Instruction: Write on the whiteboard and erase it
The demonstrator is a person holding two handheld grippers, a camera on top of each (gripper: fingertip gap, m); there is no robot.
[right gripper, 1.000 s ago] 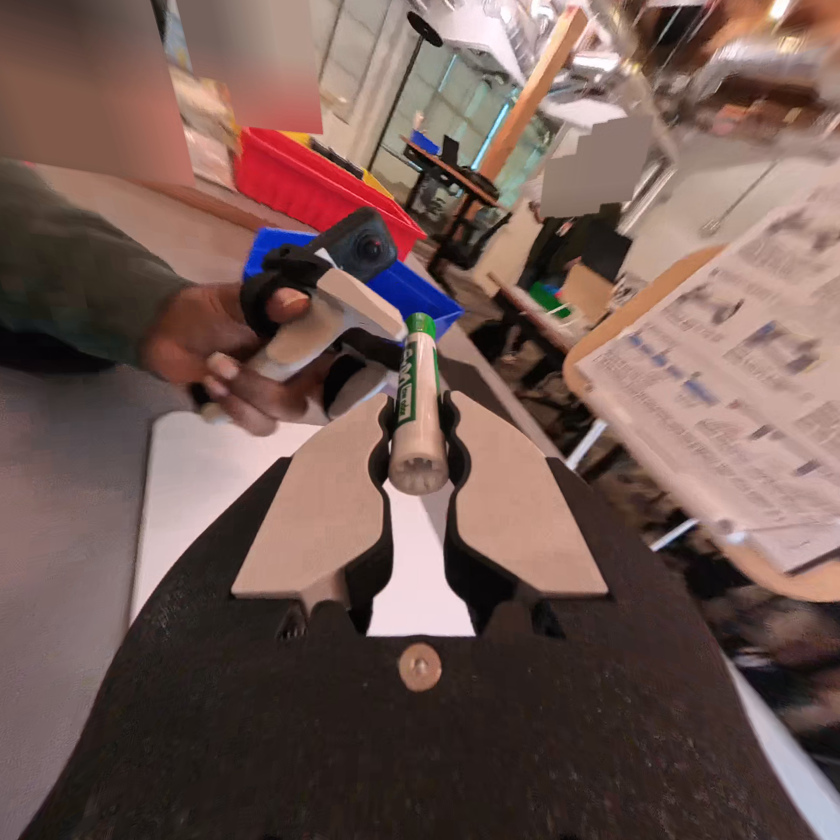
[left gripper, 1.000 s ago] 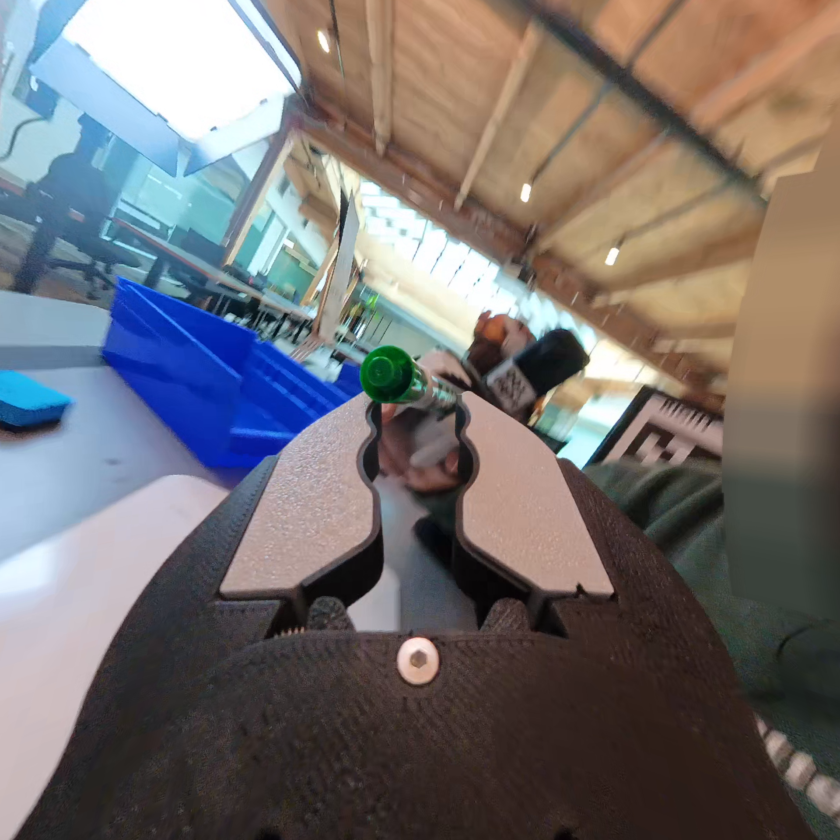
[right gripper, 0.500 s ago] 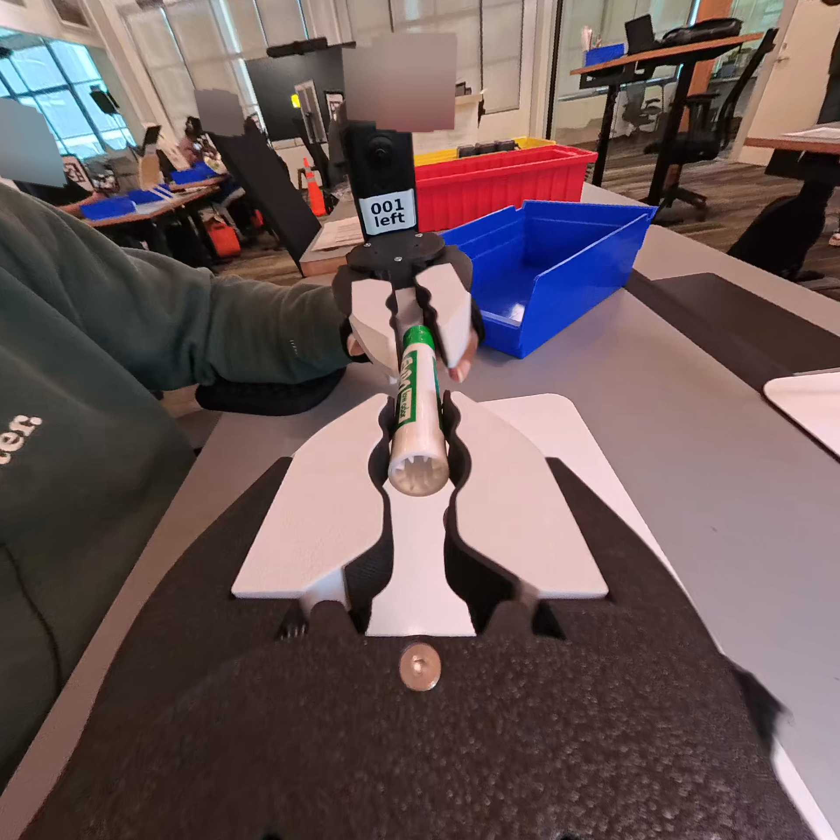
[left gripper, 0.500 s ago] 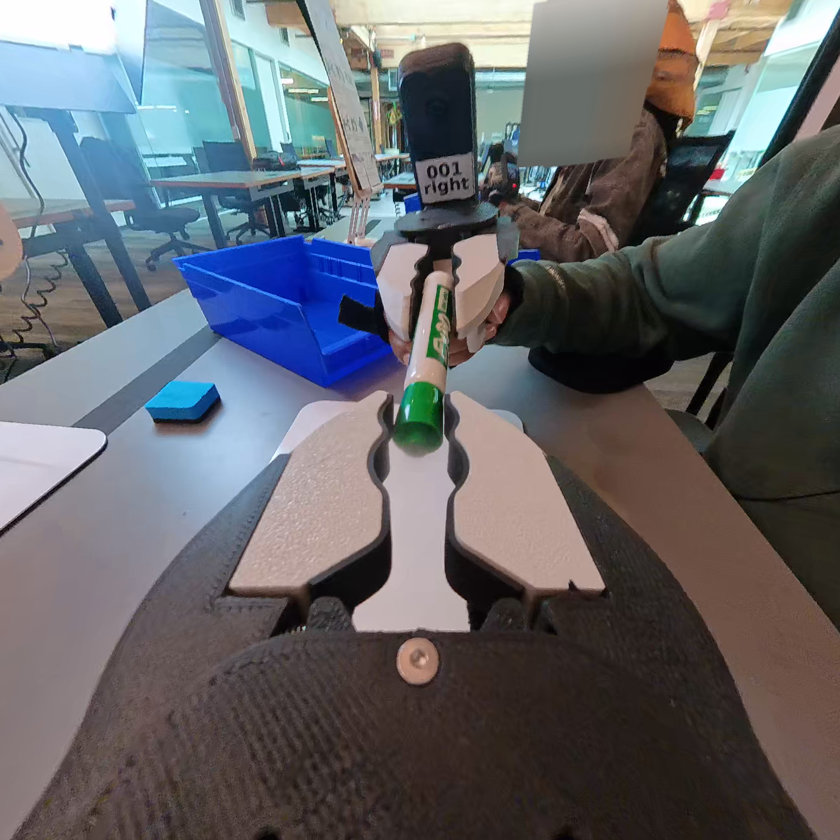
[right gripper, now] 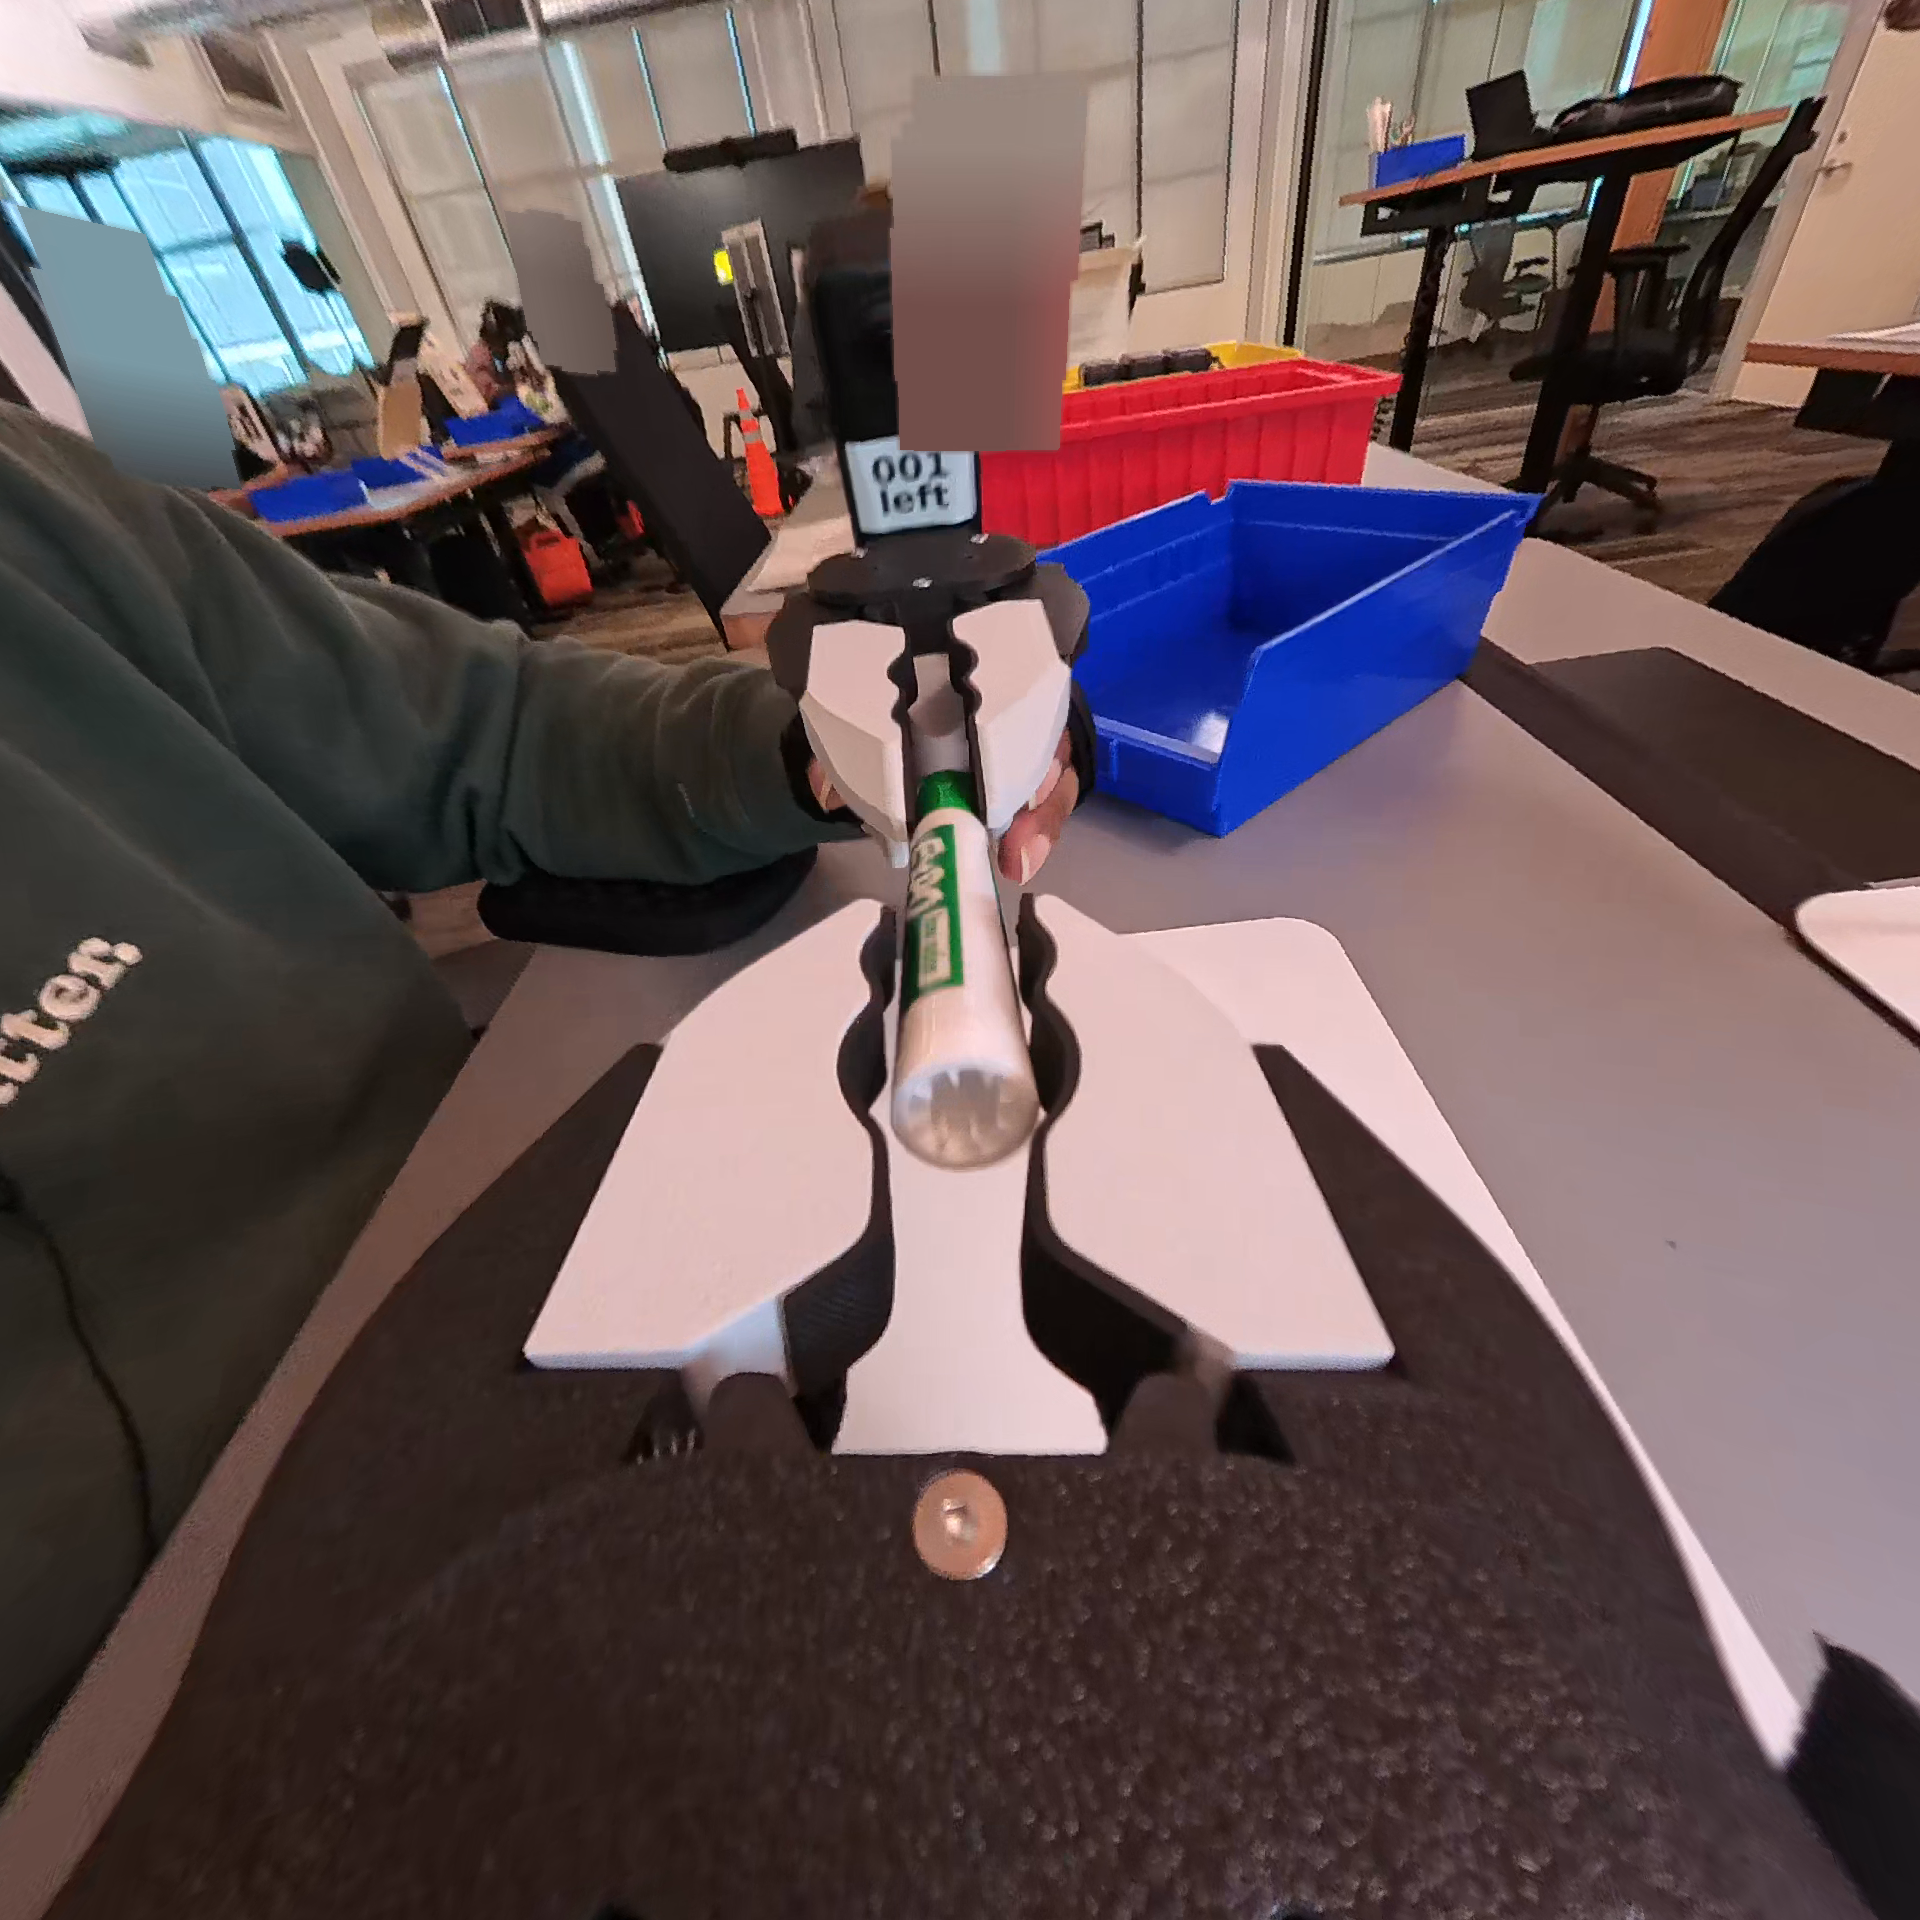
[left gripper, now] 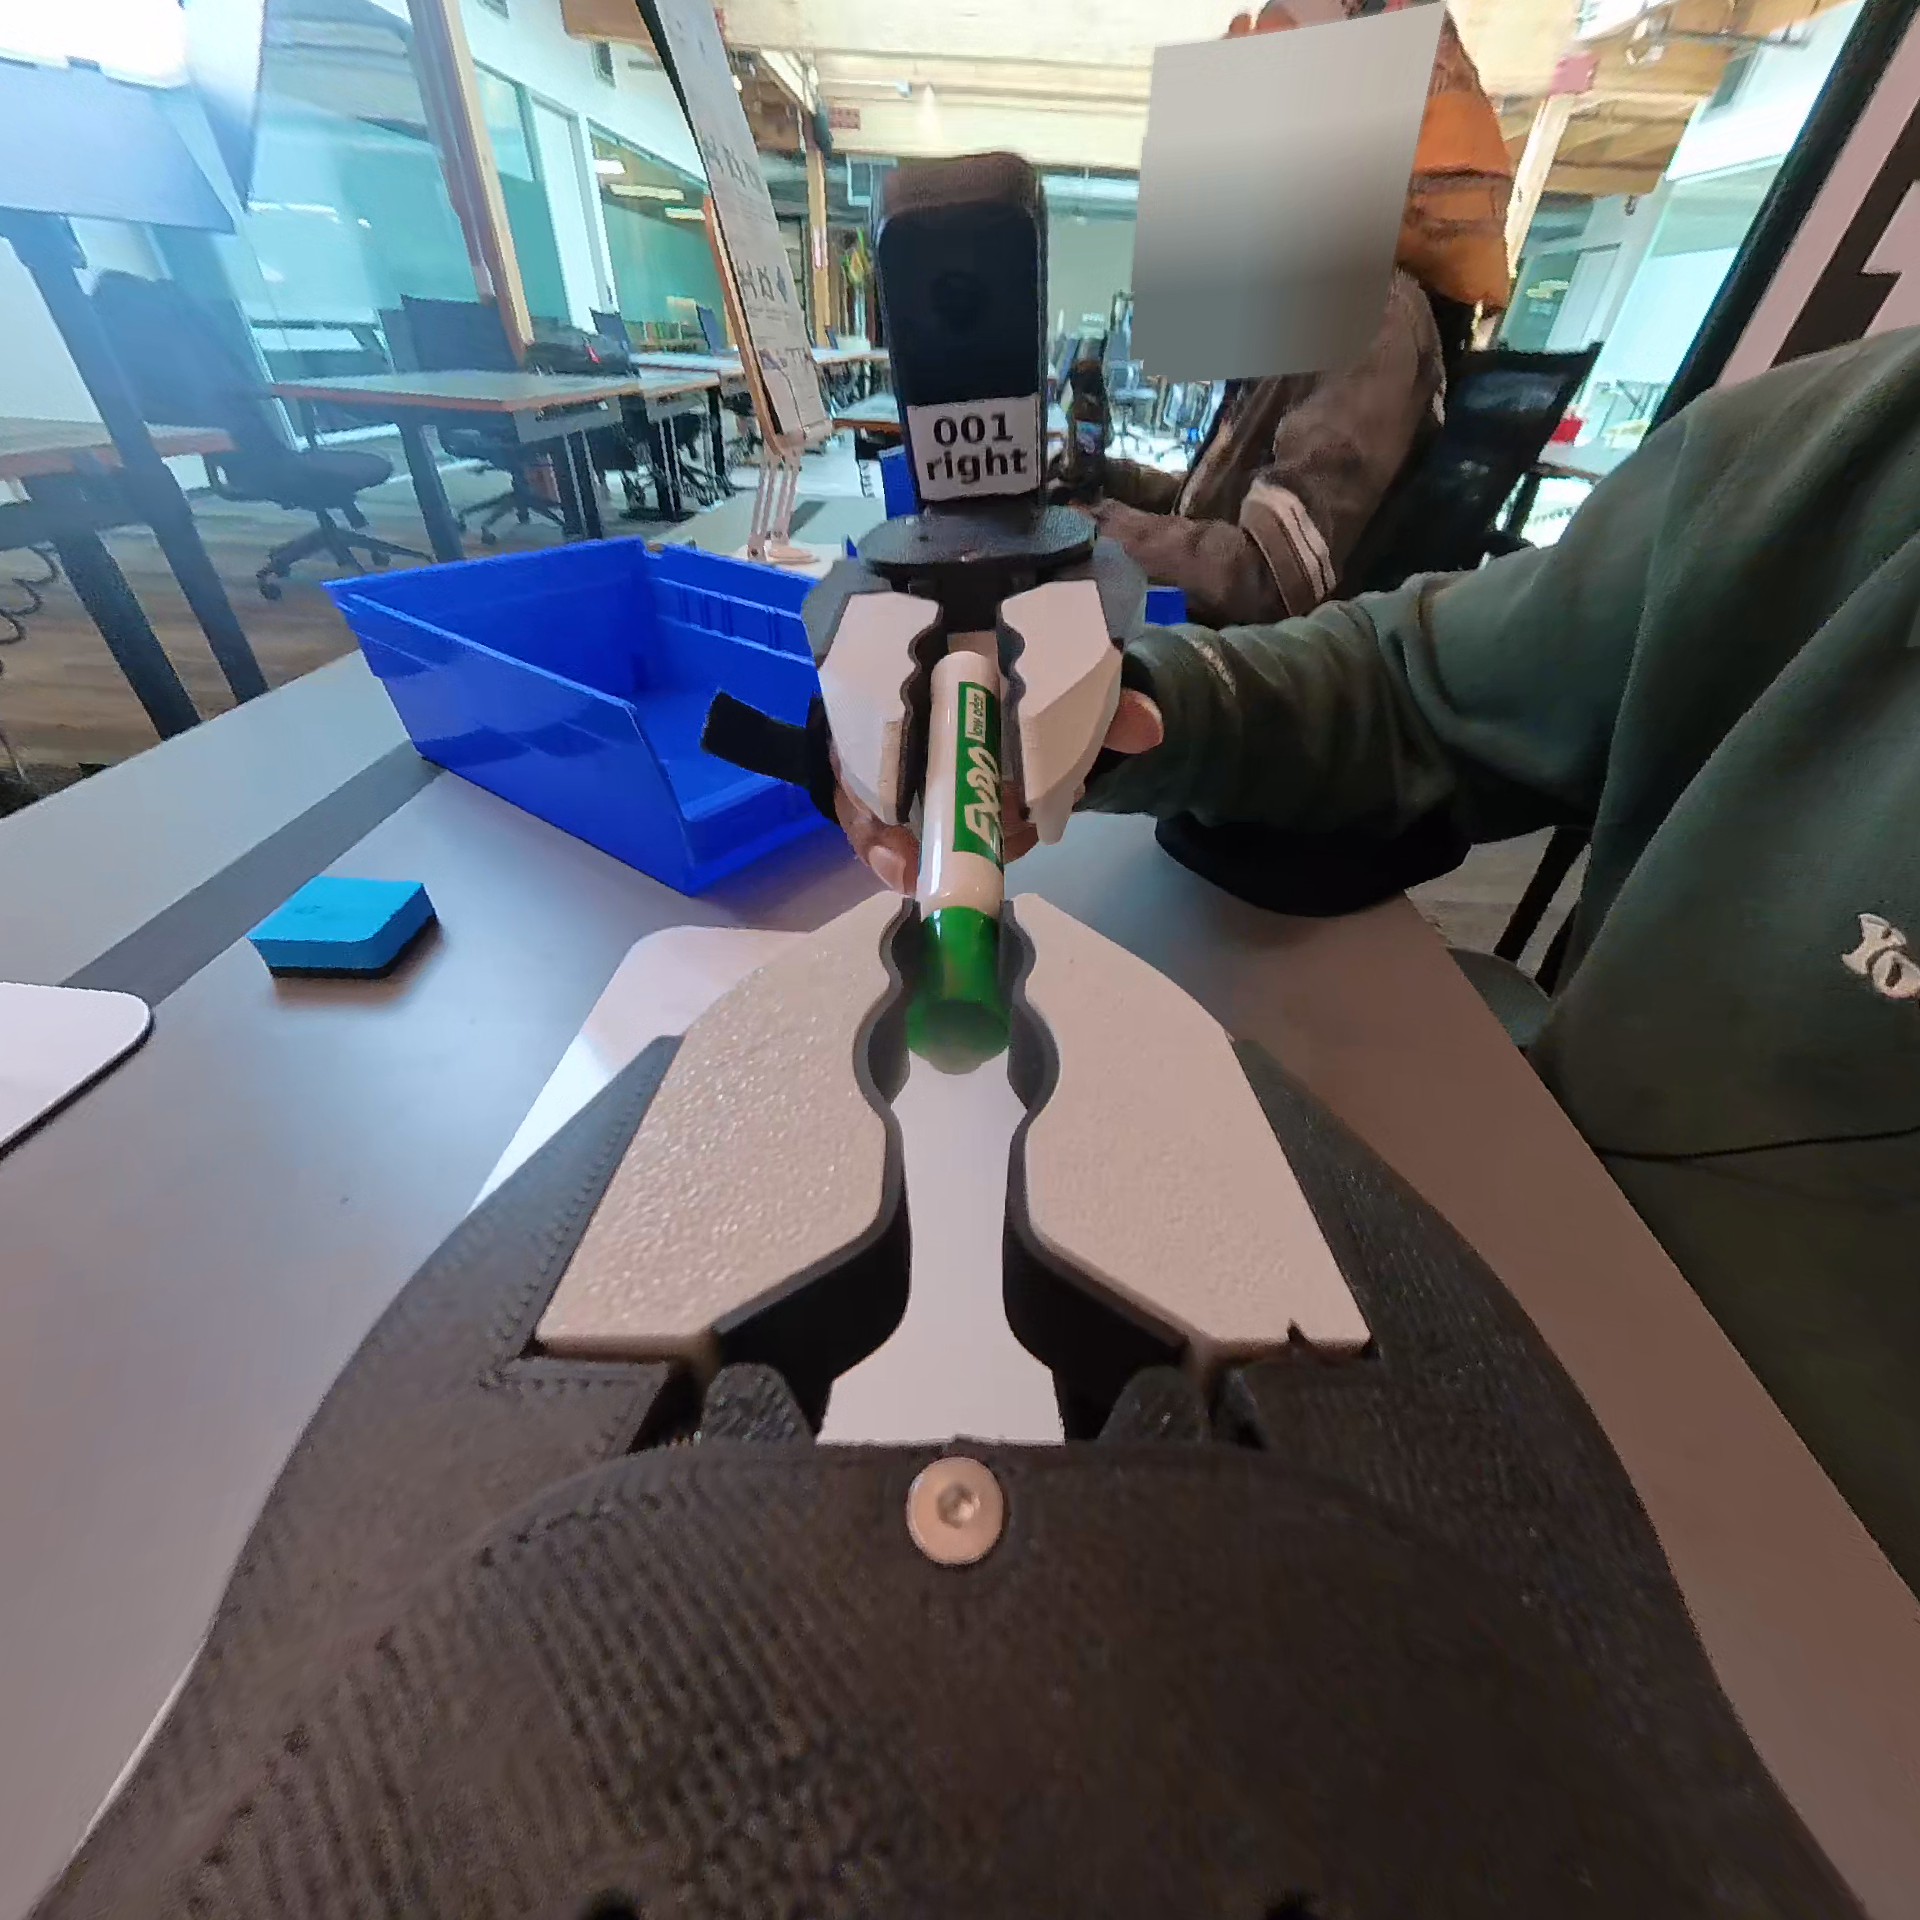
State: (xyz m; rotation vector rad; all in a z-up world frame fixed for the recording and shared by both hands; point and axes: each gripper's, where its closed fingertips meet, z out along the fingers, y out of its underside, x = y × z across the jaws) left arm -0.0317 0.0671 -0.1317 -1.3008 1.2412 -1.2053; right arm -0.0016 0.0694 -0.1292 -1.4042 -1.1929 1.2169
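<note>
While right gripper (right gripper: 956,997) fingers clamp the marker (right gripper: 951,977) barrel, left gripper (left gripper: 954,966) fingers clamp its green cap (left gripper: 956,977) above the whiteboard (right gripper: 1288,1039); eraser (left gripper: 343,925) far left.

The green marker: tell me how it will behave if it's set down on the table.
The marker has a smooth round barrel, so on the flat table it would probably roll. It spans straight between the left gripper and right gripper, so it is likely rigid. It looks slim and probably light.

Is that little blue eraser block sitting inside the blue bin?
No, the blue eraser lies on the grey table, apart from the blue bin, which looks empty.
</note>
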